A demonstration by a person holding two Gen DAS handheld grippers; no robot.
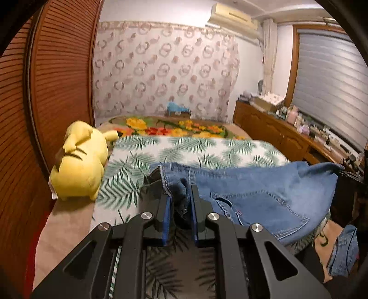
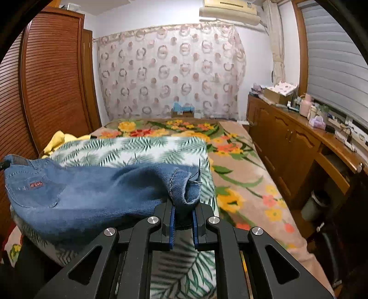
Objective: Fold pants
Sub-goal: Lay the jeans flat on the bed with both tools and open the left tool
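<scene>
bed [image 2: 241, 161] with palm-leaf blanket [image 1: 184, 149], yellow plush [image 1: 78, 165] at 9 o'clock, wooden sideboard [image 2: 287, 142] at 3 o'clock | blue denim pants [image 1: 264, 195] stretched crosswise over blanket, long axis 9-to-3 | left gripper [image 1: 180, 200] fingers clamp waistband, right gripper [image 2: 184, 209] fingers clamp leg hem | pocket stitching, red tag visible

A home bedroom. A bed [image 2: 241, 165] with a flowered blanket and a palm-leaf sheet [image 1: 184, 149] fills the middle; a louvred wooden wardrobe [image 1: 46, 92] stands at left, a patterned curtain [image 2: 170, 73] hangs behind, an air conditioner [image 2: 230, 11] sits upper right, and a cluttered wooden sideboard [image 2: 287, 138] runs along the right.
</scene>
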